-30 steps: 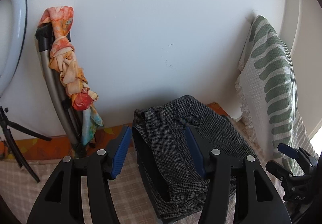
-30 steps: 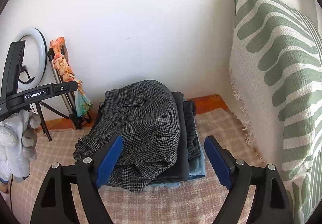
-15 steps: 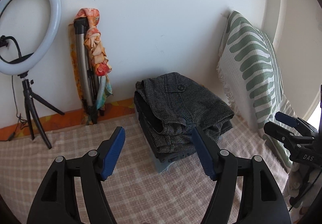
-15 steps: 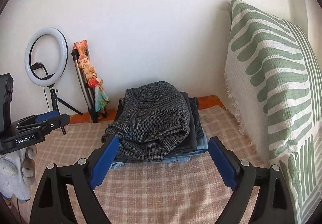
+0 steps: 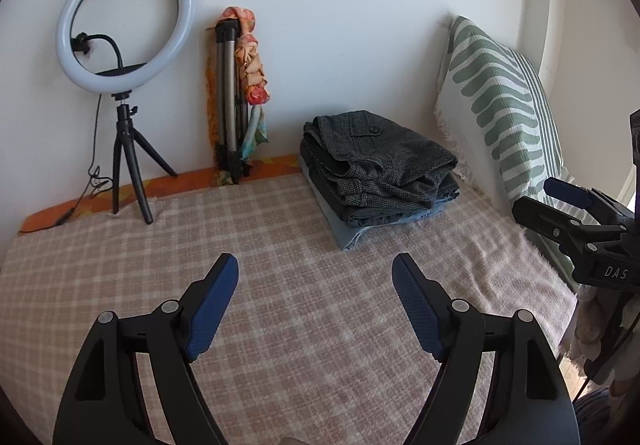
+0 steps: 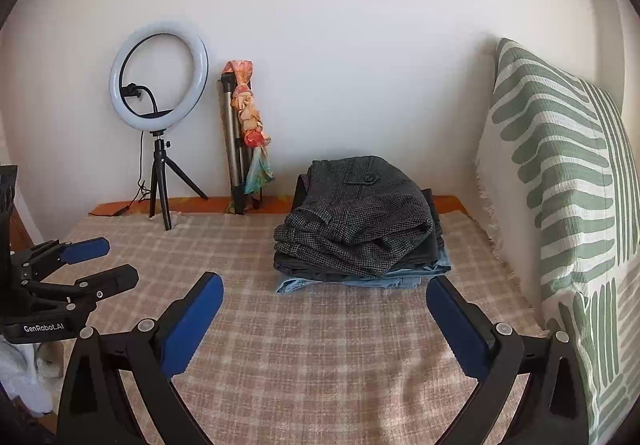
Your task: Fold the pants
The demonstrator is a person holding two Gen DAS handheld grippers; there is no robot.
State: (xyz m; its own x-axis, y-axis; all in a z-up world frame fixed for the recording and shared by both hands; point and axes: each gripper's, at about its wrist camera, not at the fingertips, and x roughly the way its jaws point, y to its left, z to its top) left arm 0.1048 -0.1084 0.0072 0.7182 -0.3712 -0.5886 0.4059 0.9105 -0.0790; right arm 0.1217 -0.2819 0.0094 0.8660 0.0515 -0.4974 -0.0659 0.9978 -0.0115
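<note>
Folded grey checked pants [image 5: 380, 161] lie on top of a small stack of folded garments at the back right of the plaid-covered surface [image 5: 280, 245]; they also show in the right wrist view [image 6: 360, 225]. My left gripper [image 5: 316, 265] is open and empty, hovering over the bare cloth in front of the stack. My right gripper [image 6: 324, 285] is open and empty, just in front of the stack. The left gripper shows at the left in the right wrist view [image 6: 96, 261], the right gripper at the right in the left wrist view [image 5: 560, 201].
A ring light on a small tripod [image 5: 124, 45] and a folded tripod wrapped in an orange scarf [image 5: 240, 93] stand against the back wall. A green-striped pillow [image 6: 568, 205] leans at the right edge.
Both grippers have pulled back from the pants stack, toward the front of the surface. The stack stays in place and now lies farther away in both views.
</note>
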